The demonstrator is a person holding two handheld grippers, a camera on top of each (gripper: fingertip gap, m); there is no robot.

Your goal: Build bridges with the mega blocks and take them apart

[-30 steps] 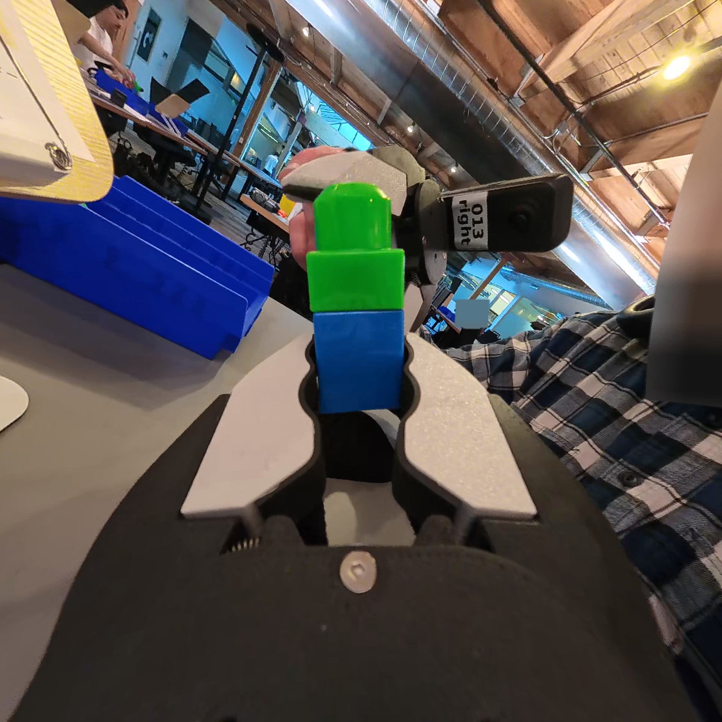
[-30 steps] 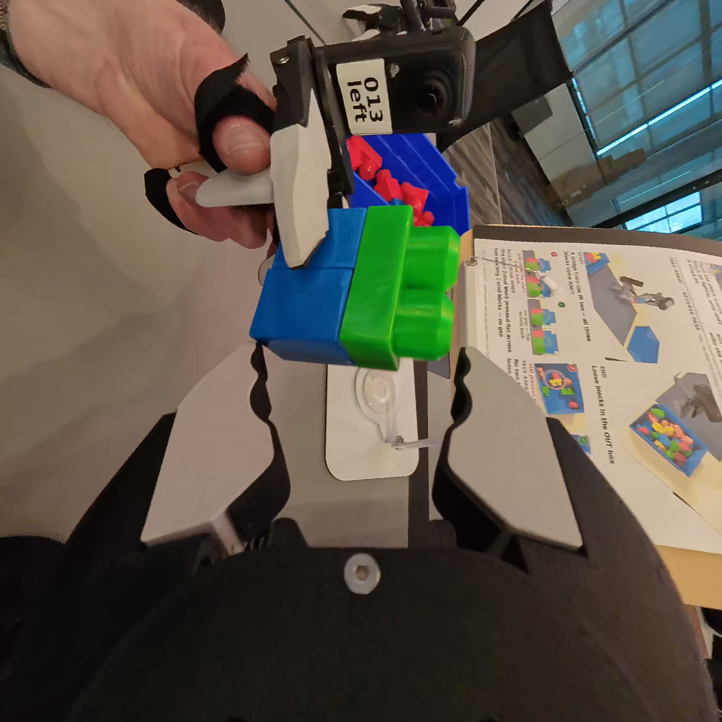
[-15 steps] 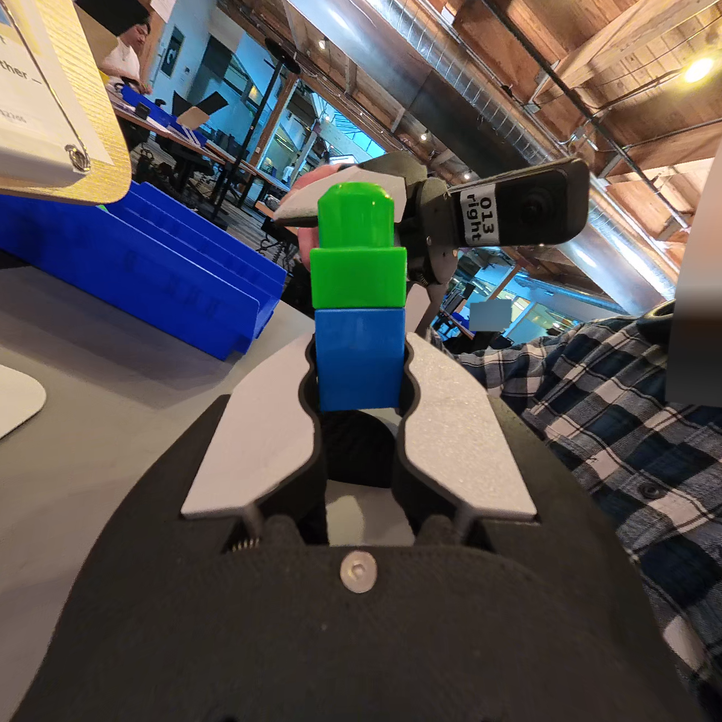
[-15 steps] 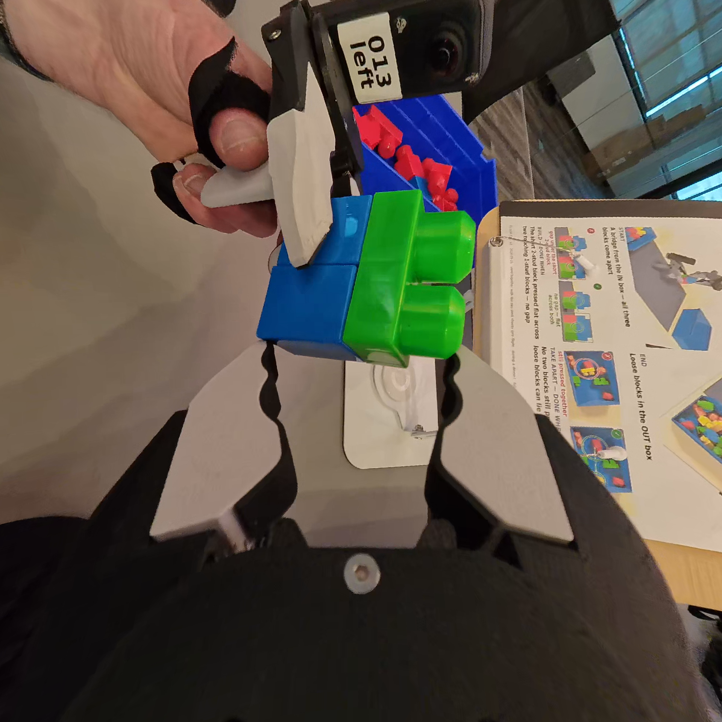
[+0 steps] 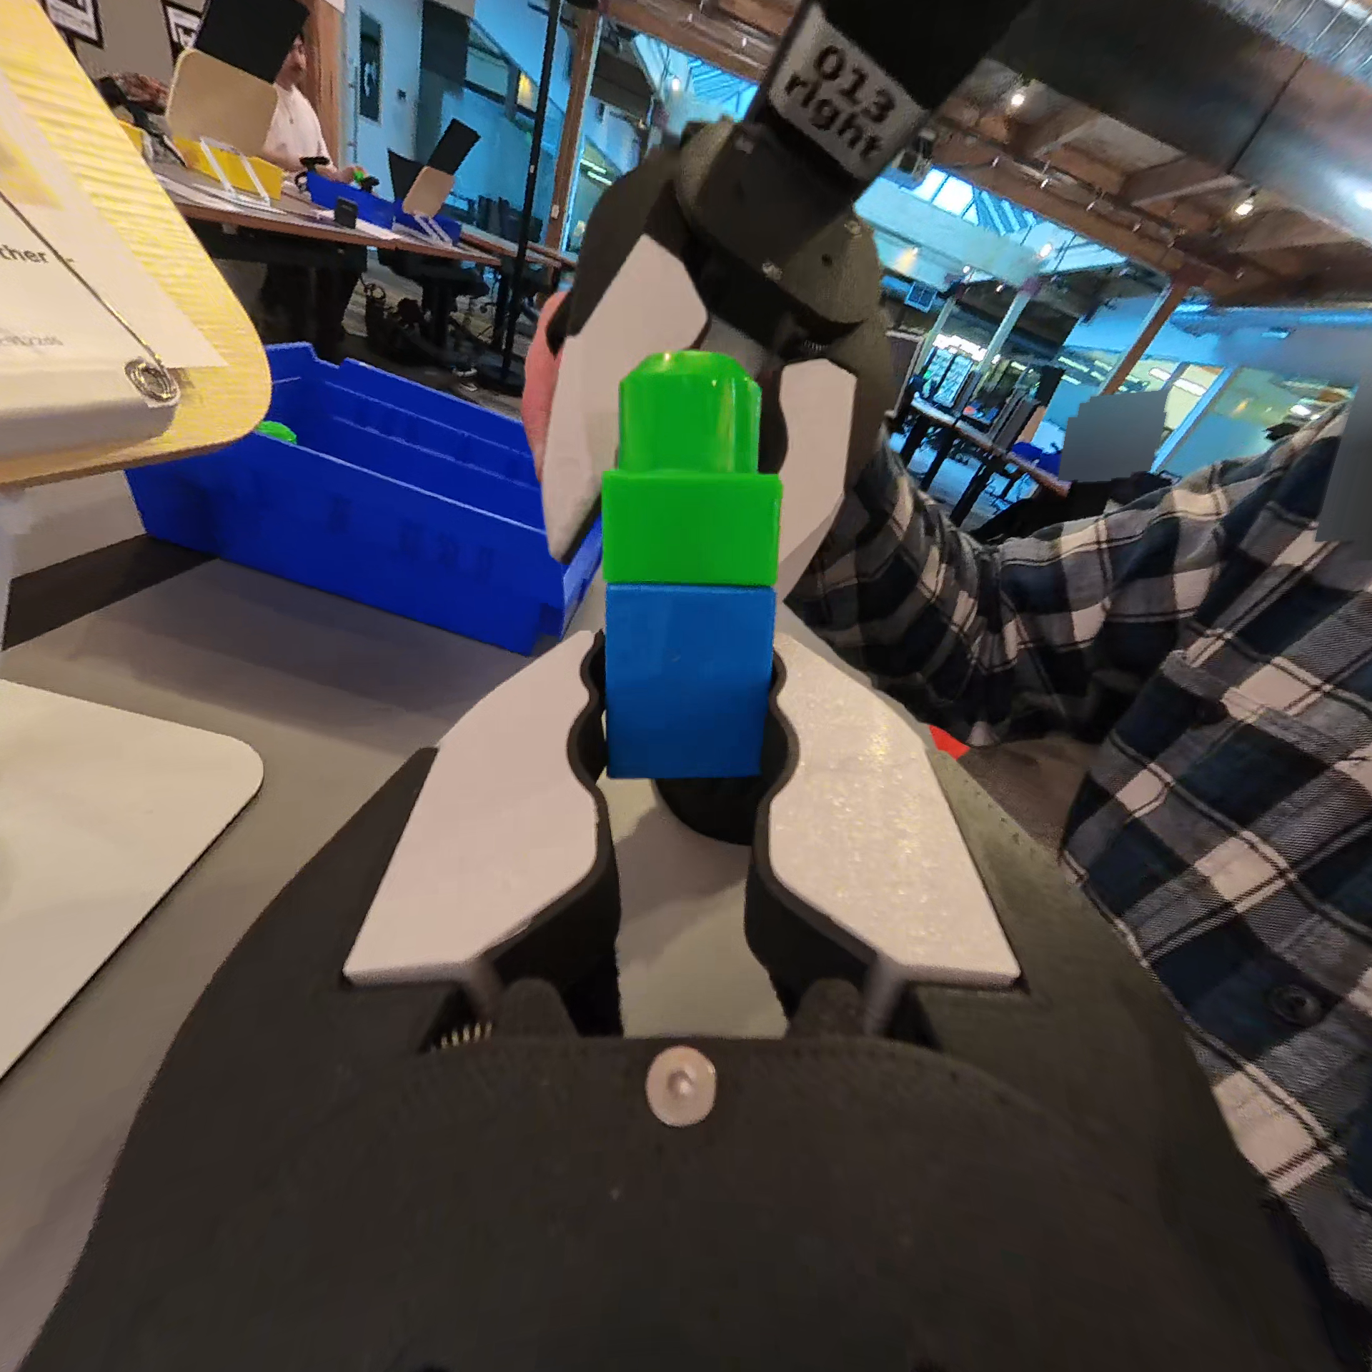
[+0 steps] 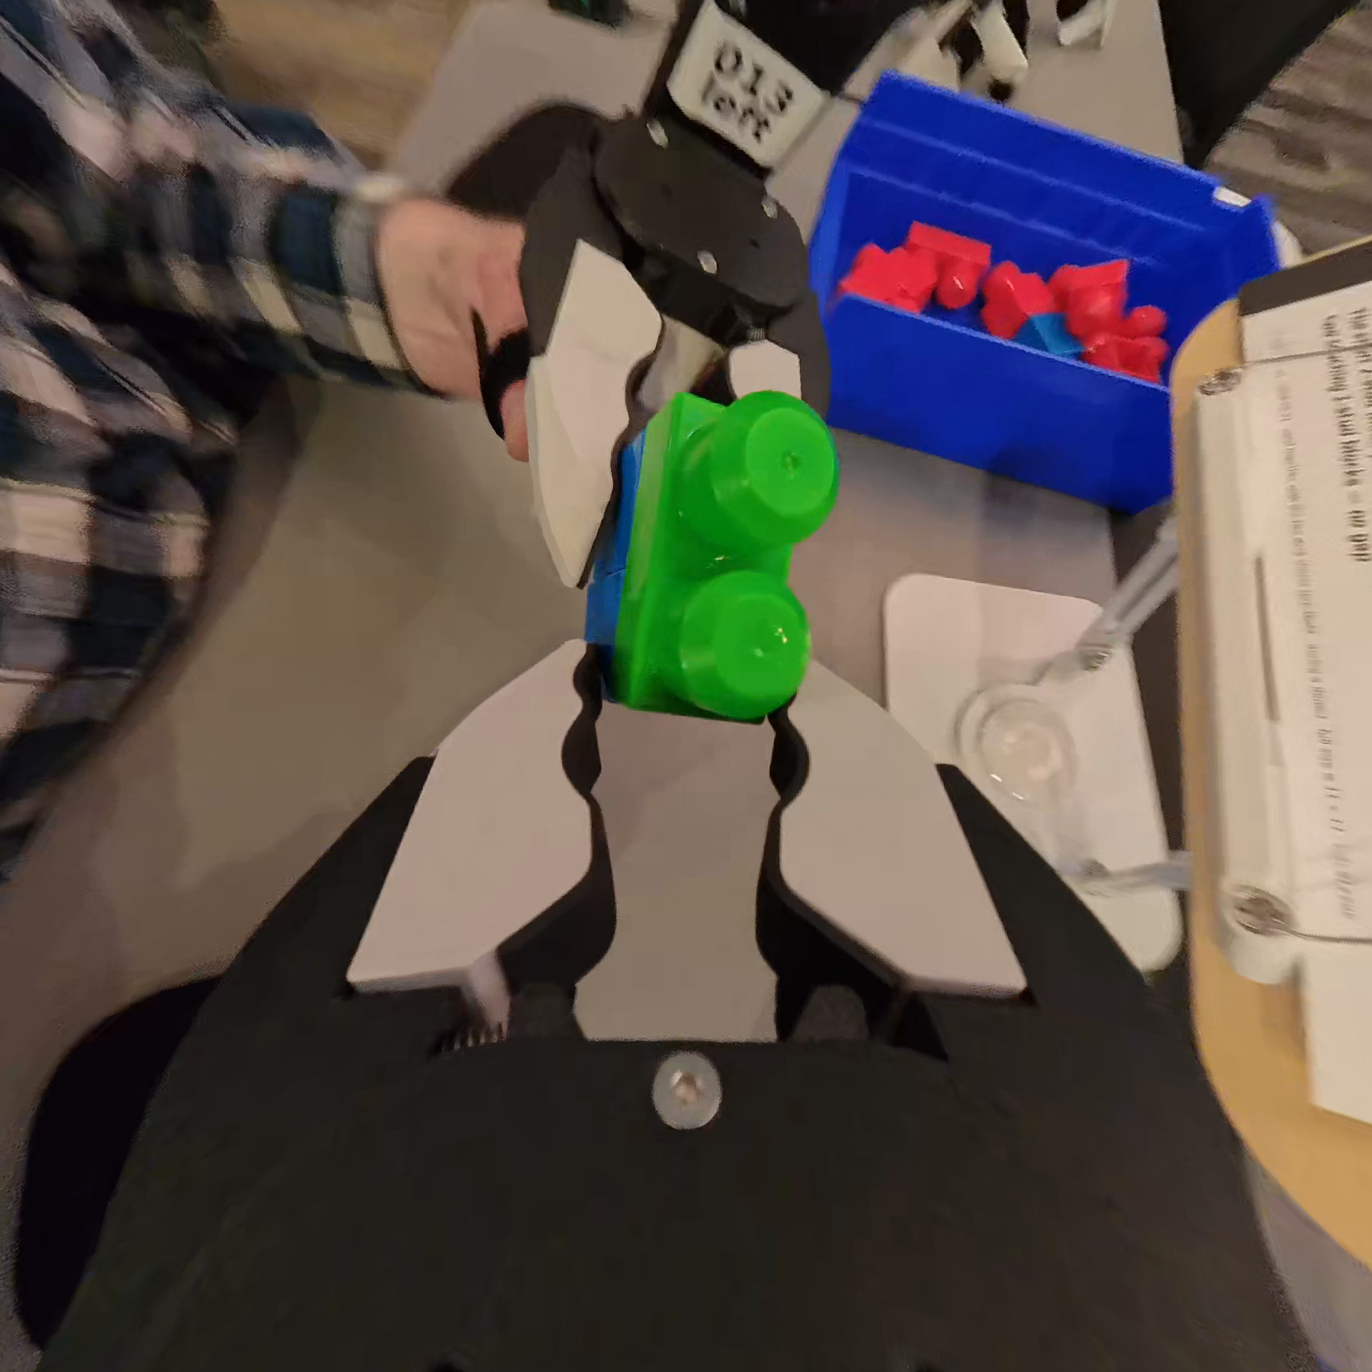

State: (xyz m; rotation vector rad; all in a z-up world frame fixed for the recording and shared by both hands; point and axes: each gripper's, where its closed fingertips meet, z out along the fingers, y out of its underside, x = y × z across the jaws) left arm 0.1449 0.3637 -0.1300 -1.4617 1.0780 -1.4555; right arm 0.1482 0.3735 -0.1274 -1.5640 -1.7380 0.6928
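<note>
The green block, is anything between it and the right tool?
Nothing visible. The green block sits pressed onto the blue blocks held in the left tool, and the right tool already has a finger on each side of its near end, with no object between.

The left gripper [image 5: 687, 690] is clamped with both pads pressed on the sides of the blue block [image 5: 683, 679]. The right gripper [image 6: 687, 687] is brought in from the far side, opposite it, its fingertips closed around the end of the green block [image 6: 713, 564]. A plaid sleeve [image 5: 1114, 668] is seen behind.
</note>
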